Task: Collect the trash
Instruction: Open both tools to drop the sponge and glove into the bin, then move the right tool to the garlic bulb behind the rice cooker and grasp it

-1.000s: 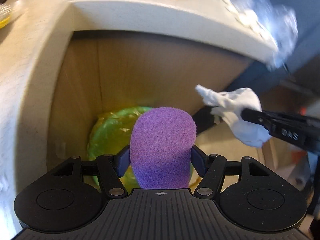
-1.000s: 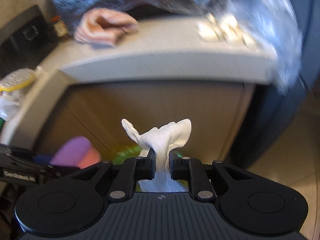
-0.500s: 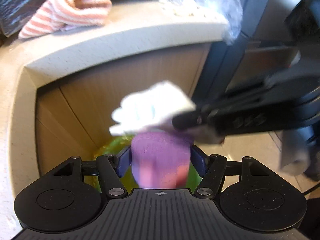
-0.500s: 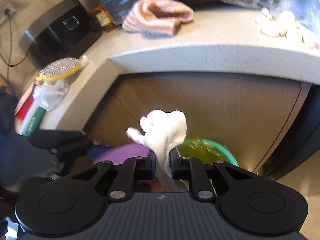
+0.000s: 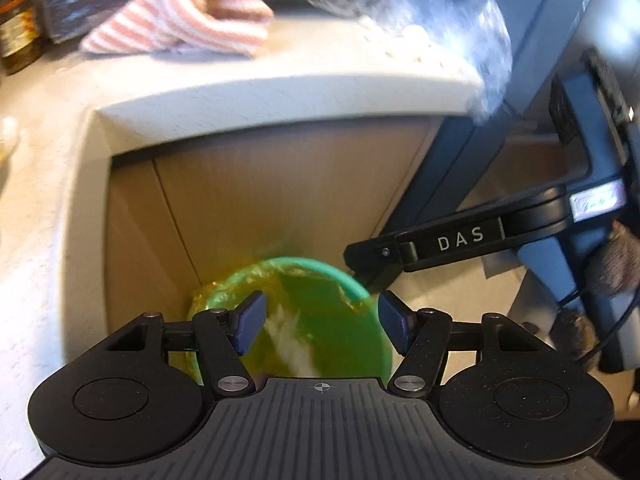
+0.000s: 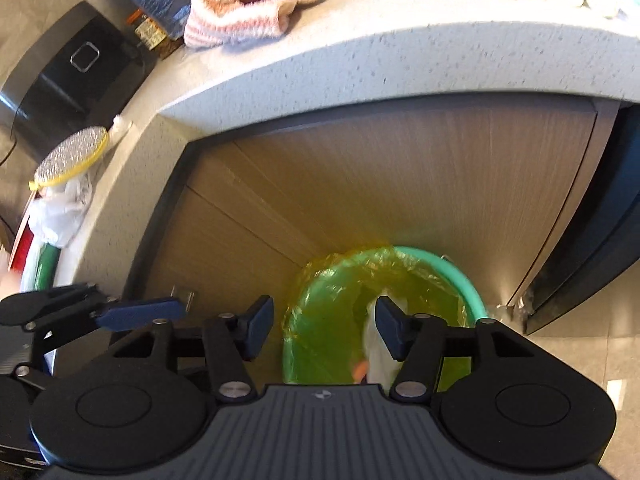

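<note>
A green bin [image 5: 362, 280] [image 6: 472, 280] with a yellow-green liner stands on the floor against the cabinet. My left gripper [image 5: 322, 326] is open and empty above it. My right gripper [image 6: 324, 330] is open and empty above the bin's left rim; its arm also shows in the left wrist view [image 5: 460, 240]. White crumpled tissue [image 5: 292, 340] [image 6: 380, 356] lies inside the bin, with a small orange bit [image 6: 361, 369] beside it. The purple sponge is not visible.
A speckled counter [image 6: 400, 52] overhangs the wooden cabinet [image 6: 400, 184]. On it lie a striped pink towel [image 6: 248, 4], a clear bag with white pieces [image 5: 440, 36], and a yellow-rimmed lid [image 6: 72, 156]. A dark appliance [image 6: 592, 248] stands right of the bin.
Both grippers opened. The purple sponge left my left gripper and the white tissue left my right gripper; the tissue now lies in the bin.
</note>
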{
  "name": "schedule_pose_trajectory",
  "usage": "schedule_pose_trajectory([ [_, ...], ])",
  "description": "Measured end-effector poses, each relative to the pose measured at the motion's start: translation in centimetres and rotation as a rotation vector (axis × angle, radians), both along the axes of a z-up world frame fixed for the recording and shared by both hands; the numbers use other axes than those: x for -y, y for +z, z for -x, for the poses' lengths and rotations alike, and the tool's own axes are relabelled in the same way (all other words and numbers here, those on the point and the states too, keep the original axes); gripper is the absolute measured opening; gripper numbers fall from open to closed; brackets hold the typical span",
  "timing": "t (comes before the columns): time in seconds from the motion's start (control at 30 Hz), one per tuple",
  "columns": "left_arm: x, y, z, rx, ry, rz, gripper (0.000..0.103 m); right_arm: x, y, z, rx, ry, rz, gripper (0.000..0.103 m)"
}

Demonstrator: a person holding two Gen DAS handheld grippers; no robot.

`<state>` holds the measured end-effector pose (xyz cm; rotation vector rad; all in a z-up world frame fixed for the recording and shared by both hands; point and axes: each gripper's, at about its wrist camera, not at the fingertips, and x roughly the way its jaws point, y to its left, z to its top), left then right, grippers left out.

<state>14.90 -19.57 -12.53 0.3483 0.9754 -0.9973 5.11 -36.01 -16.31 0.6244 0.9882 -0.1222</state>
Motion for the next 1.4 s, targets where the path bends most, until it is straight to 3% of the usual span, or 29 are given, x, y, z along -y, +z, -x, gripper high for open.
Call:
schedule_pose_trajectory([
  [0.13,-2.8,3.2,-0.3,-0.007,0.106,0.106,0.067,0.3,1.6,-0.7,0.028,-0.007,0.053,0.063],
  [0.27,-7.3,6.5,-0.4,0.054,0.27,0.207,0.067,-0.7,3.8,-2.5,0.068,0.037,0.136,0.066],
  [0.37,-11.2,8.5,-0.5,0.126,0.431,0.251,0.067,-2.7,5.8,-4.3,0.121,0.105,0.206,0.068],
  [0.47,-15.5,9.7,-0.6,0.18,0.619,0.286,0.067,-5.4,7.7,-6.3,0.192,0.193,0.283,0.076],
  [0.63,-22.2,9.8,-0.8,0.163,0.914,0.293,0.067,-11.1,10.3,-9.2,0.297,0.367,0.398,0.084],
  [0.77,-26.5,9.9,0.2,0.163,1.049,0.28,0.067,-15.9,13.3,-13.0,0.395,0.536,0.366,0.084],
  [0.93,-29.9,10.8,2.7,0.198,1.172,0.278,0.067,-23.2,17.2,-21.1,0.445,0.721,0.221,0.084],
  [1.07,-32.1,11.4,4.8,0.209,1.247,0.281,0.067,-31.3,19.0,-28.1,0.421,0.918,0.107,0.08],
  [1.17,-33.1,11.8,5.9,0.216,1.282,0.291,0.067,-38.3,19.3,-34.3,0.325,1.035,0.104,0.069],
  [1.23,-33.6,11.8,6.5,0.231,1.303,0.297,0.067,-42.8,18.7,-37.5,0.296,1.118,0.204,0.063],
  [1.3,-34.1,11.4,6.9,0.243,1.331,0.305,0.067,-47.1,17.3,-39.6,0.308,1.215,0.382,0.056],
  [1.37,-34.4,10.8,7.1,0.248,1.37,0.306,0.067,-50.3,15.2,-41.0,0.344,1.268,0.593,0.056],
  [1.4,-34.6,10.5,7.2,0.245,1.391,0.31,0.067,-51.3,14.2,-41.9,0.342,1.274,0.653,0.056],
])
